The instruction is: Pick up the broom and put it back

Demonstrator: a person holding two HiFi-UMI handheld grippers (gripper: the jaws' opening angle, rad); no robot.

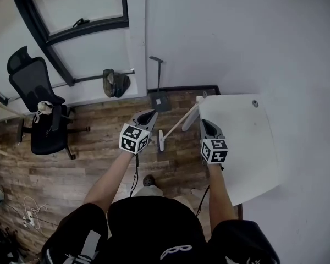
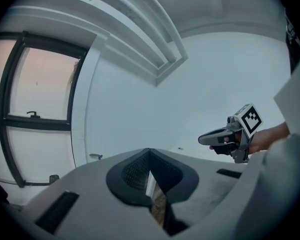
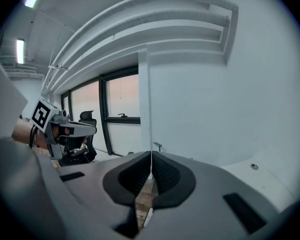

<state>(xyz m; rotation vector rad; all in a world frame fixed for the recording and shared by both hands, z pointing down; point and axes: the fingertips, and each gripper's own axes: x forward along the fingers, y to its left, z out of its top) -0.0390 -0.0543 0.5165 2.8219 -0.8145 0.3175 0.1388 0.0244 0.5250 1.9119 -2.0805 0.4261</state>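
Left gripper (image 1: 149, 114): jaws together, empty | right gripper (image 1: 205, 123): jaws together, empty

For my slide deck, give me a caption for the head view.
Left gripper and right gripper, both shut, held short of the broom leaning at the table.

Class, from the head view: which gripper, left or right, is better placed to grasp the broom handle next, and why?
Probably right. The right gripper sits just behind where the broom leans on the table corner; the left gripper is beside its floor end. Both are shut.
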